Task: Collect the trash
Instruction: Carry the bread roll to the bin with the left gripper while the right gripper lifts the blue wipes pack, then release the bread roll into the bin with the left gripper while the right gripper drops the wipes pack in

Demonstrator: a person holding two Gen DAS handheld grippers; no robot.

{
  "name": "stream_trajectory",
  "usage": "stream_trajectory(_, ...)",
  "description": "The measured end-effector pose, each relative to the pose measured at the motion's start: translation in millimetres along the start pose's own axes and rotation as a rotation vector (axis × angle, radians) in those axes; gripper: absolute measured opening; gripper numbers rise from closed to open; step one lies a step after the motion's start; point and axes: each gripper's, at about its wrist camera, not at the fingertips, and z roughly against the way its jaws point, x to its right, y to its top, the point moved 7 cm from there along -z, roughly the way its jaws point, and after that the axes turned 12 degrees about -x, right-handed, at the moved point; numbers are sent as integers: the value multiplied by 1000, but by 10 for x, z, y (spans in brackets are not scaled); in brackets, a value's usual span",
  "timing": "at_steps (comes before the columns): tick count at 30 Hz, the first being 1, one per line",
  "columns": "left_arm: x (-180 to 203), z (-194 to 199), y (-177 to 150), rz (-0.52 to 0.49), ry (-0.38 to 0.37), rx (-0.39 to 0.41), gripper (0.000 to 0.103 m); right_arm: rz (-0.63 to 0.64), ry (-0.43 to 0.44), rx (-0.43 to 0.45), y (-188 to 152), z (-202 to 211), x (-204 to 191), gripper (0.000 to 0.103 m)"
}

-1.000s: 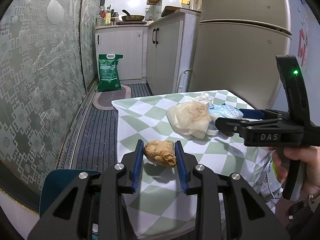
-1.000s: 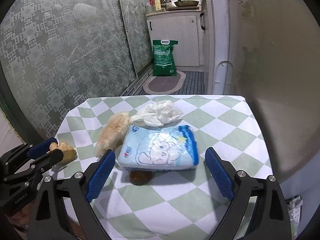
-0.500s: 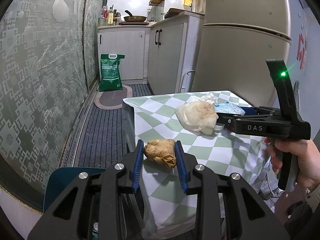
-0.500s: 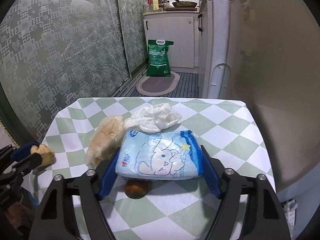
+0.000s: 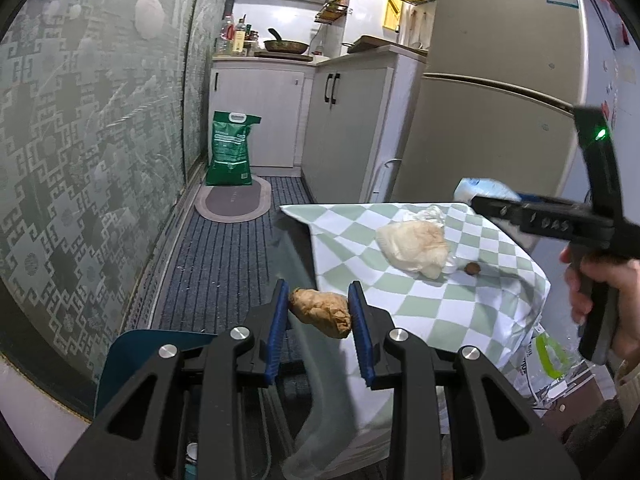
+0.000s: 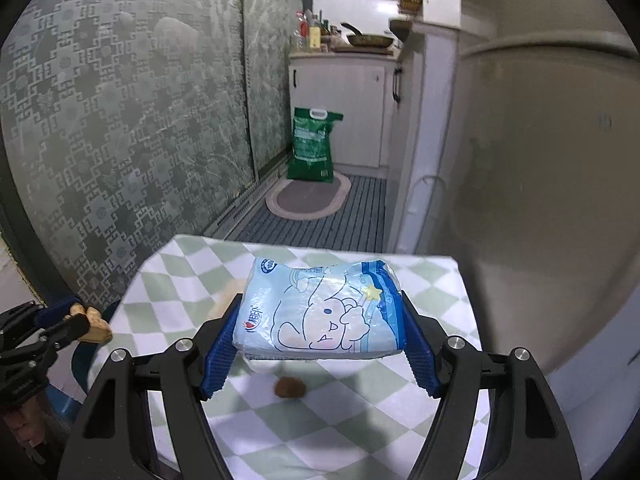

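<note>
My left gripper [image 5: 319,306] is shut on a crumpled brown paper wad [image 5: 320,312] and holds it off the table's left edge, above the floor. It also shows in the right wrist view [image 6: 90,322]. My right gripper [image 6: 320,332] is shut on a blue tissue pack [image 6: 322,310] with a cartoon print, lifted above the checked tablecloth [image 6: 360,432]. The pack shows in the left wrist view [image 5: 484,190]. On the table lie a beige crumpled bag [image 5: 414,244], a white crumpled plastic bag [image 5: 430,214] and a small brown nut-like scrap [image 6: 290,387].
A teal bin [image 5: 120,352] stands on the floor below my left gripper. A fridge [image 5: 492,120] is right behind the table. A green sack [image 5: 230,148] and an oval mat [image 5: 232,200] lie on the striped floor by the white cabinets.
My left gripper carried the brown wad left off the table, over the floor. My right gripper shut on the tissue pack and lifted it, uncovering the small brown scrap.
</note>
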Motion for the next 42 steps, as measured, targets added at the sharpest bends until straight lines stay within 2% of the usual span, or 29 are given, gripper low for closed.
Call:
stream_trajectory(6,-303,-10,-98,36,33,-26,31,29,29,53,183,182,-262,73)
stream_trajectory(8,-422,-33,-159,51,39,-43,22,41,50,63,236,207,-385,73)
stream_trajectory(12,-640,-67,-271,74,65,-68,22,79,90,61,294,198,-633,73)
stream_trajectory(16,-855,-120,-399,92,98,-100,15,104,116,54,335,148,-839,73)
stream_trajectory(24,-1116,-124,-535,111,127,-140,15,136,165,46,417,105,-1183,73)
stream_trajectory(30,-1256,-120,-615,123,147,-179,12,197,251,3,365,-13,-1672,73)
stream_trajectory(35,-1424,-43,-667,147,161,-179,9,281,291,-45,234,-152,-2134,73)
stream_trajectory(39,-1579,50,-706,173,171,-170,8,326,317,-87,129,-284,-2406,73)
stream_trajectory(42,-1670,173,-685,196,173,-132,7,361,334,-134,-8,-440,-2628,73)
